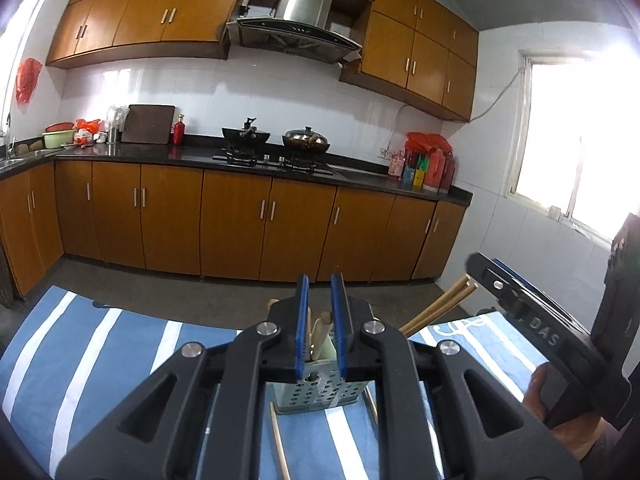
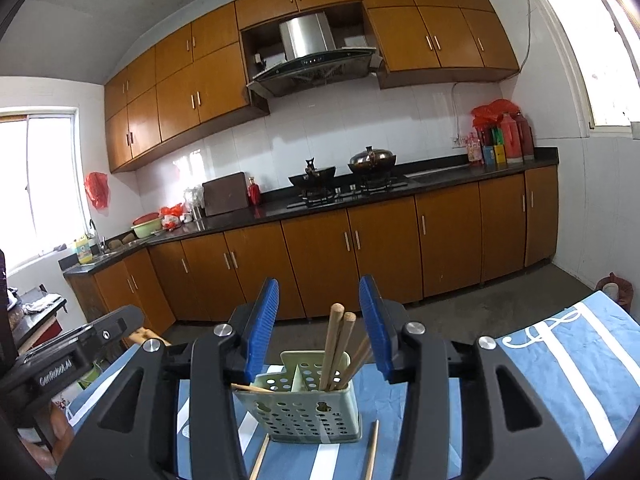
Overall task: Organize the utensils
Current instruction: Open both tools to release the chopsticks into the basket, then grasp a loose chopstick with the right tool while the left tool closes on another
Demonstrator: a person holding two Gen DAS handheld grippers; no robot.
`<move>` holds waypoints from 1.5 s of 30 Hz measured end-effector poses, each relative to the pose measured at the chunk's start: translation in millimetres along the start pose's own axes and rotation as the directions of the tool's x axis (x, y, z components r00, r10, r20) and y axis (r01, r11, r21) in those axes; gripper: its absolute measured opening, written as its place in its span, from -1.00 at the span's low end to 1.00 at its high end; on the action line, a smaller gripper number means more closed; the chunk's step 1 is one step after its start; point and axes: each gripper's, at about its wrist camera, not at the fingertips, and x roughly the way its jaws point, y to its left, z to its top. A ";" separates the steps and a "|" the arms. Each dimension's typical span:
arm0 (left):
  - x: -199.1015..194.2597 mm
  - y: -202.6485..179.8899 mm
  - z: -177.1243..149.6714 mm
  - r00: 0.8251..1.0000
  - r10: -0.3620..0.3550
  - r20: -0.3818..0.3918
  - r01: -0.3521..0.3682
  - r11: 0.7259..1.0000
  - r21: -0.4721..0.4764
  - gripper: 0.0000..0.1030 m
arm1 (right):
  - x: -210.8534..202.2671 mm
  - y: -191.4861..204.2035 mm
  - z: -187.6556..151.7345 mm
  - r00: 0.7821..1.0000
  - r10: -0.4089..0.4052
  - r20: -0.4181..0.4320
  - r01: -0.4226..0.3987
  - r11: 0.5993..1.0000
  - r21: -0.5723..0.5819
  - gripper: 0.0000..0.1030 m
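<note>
A pale green perforated utensil holder (image 2: 304, 404) stands on the blue-and-white striped cloth (image 2: 560, 364) covering the tabletop, with wooden chopsticks (image 2: 338, 344) already upright in its right-hand compartment and one more lying across its left rim. Two loose chopsticks rest flat on the cloth just in front of the holder, one to the left (image 2: 260, 458) and one to the right (image 2: 371, 450). The right tool (image 2: 319, 320) hangs with its blue pads parted around nothing, the standing sticks showing between them but untouched. The left tool (image 1: 320, 320) has its pads nearly together, only a narrow slot left, and empty as well. The sensible next move, I'd say, is to dip a tool low to a loose stick, pinch it near the middle so it doesn't swing, and tip it upright before lowering it into a compartment without knocking the holder.
</note>
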 end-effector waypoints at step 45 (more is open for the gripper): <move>34.1 1.0 -220.0 0.834 0.138 -0.534 -0.124 0.990 0.062 -0.82 | 19.3 -26.9 -202.0 0.782 -0.125 -0.611 0.122 0.991 -0.045 -0.85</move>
